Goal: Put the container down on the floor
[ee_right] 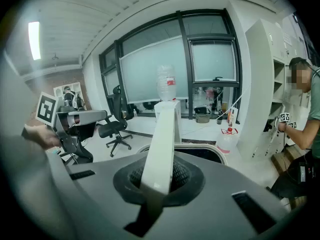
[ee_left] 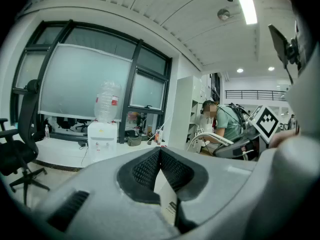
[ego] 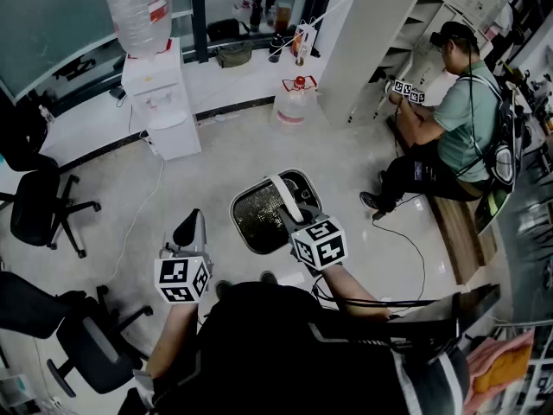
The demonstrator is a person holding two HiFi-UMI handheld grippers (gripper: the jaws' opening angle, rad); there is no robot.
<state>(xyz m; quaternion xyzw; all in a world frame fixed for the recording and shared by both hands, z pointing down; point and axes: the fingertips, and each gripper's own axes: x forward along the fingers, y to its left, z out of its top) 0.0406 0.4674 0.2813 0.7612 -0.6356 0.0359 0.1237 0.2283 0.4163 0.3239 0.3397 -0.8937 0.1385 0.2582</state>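
Office floor (ego: 363, 145) shown in head view, pale and glossy; container (ego: 257, 219) hung low over it by white handle (ego: 288, 193), contact with floor cannot be told

Left gripper view: left gripper (ee_left: 160, 154) jaws pressed together, nothing gripped

Right gripper view: right gripper (ee_right: 161, 176) clamped on handle, container rim just beyond

Judged: lowering nearly done; set-down and release yet to be made

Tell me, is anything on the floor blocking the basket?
Nothing visible does. The black mesh container with a white rim is held by its white handle in the right tool; the glossy pale floor around it looks bare.
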